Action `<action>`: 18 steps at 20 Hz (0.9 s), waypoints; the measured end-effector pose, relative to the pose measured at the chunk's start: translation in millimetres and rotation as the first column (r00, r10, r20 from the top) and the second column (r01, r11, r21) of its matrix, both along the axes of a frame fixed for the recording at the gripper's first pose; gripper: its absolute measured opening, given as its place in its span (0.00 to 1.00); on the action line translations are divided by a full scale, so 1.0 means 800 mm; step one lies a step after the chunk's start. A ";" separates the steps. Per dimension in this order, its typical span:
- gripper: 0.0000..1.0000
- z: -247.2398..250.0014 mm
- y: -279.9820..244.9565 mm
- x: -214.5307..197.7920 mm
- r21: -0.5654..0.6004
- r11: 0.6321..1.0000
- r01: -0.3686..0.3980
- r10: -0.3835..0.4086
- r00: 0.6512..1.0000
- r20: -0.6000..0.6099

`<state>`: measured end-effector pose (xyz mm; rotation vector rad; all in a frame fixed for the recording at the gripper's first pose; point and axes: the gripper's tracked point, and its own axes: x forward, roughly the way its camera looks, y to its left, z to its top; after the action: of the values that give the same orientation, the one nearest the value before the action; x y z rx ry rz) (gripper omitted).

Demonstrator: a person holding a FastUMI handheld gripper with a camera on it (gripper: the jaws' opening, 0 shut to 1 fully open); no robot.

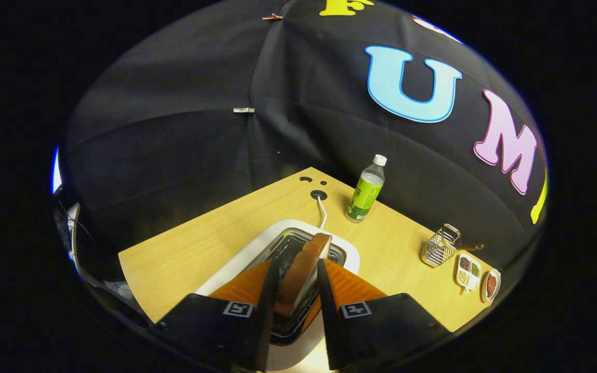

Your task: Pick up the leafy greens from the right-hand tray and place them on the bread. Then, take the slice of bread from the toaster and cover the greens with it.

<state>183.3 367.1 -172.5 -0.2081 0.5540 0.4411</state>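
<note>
A slice of bread (303,269) with a brown crust stands on edge between my two fingers, just above the slot of the white toaster (265,243). My gripper (298,267) is shut on the slice, one finger pressing each flat side. The toaster sits right beneath the fingers on the wooden table (200,243), and its white cord (322,210) runs back to a hole in the tabletop.
A green-labelled bottle (365,190) stands beyond the toaster to the right. Further right are a small wire rack (439,247), a white divided dish (468,271) with seeds and a small plate (491,285) with something red. The black cloth wall closes in behind the table.
</note>
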 end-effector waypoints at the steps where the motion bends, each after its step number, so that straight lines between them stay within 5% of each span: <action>1: 0.43 -0.005 -0.001 -0.004 0.014 1.000 0.024 -0.024 0.999 -0.026; 4: 0.26 -0.003 -0.009 -0.003 0.037 0.996 0.086 -0.084 0.995 -0.053; 7: 0.16 -0.001 -0.005 -0.006 0.053 0.997 0.048 -0.045 0.997 -0.061; 18: 0.13 0.087 -0.027 -0.021 0.154 0.988 -0.019 0.015 0.999 0.031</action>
<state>166.9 345.4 -102.6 -0.0711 0.4870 0.4943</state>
